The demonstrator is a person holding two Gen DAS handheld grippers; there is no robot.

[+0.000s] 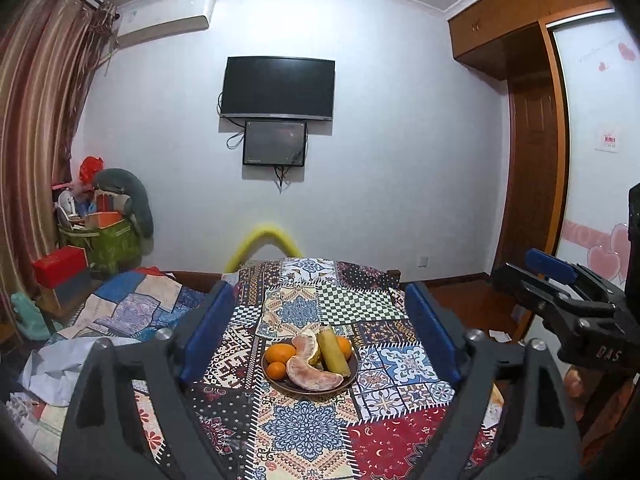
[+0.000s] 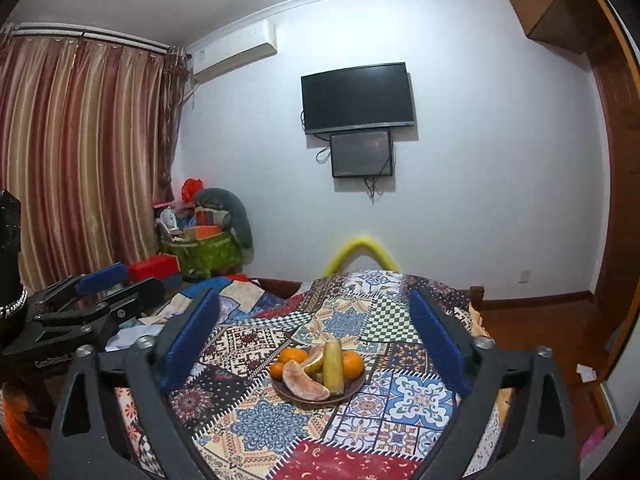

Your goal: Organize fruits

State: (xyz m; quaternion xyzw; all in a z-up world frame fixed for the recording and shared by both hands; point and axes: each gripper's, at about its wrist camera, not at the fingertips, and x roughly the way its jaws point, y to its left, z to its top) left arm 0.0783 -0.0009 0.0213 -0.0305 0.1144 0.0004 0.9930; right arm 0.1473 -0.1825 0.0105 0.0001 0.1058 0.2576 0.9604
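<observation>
Nearest to me, the left gripper [image 1: 320, 320] hung above the bench with its blue pads spread wide and nothing between them, and the right gripper [image 2: 316, 334] hovered alongside it, likewise spread apart and empty. Beneath both lay a patchwork cloth [image 1: 304, 432] of blue medallions, checks and red paisley covering the bench. On it, a little ahead of the grippers, stood a dark plate [image 1: 354, 374] heaped with fruit: a peeled pomelo segment [image 1: 314, 376] curved along the near rim, oranges [image 1: 280, 353] at the left and one behind at the right, and a yellow-green stalk piece [image 1: 334, 350] lying across the middle. Past the far end of the bench a yellow padded arch [image 1: 266, 242] rose up. To the left was a bed with a patterned quilt [image 1: 132, 304] and crumpled paper, then a red box [image 1: 60, 266] and a green bag [image 1: 112, 242] stuffed with clutter in the corner. Striped curtains [image 2: 80, 148] hung along the left wall. On the pale far wall were a black television [image 1: 278, 88], a smaller screen [image 1: 275, 143] beneath it, and an air conditioner [image 1: 168, 20] near the ceiling. A wooden wardrobe [image 1: 532, 152] stood at the right.
</observation>
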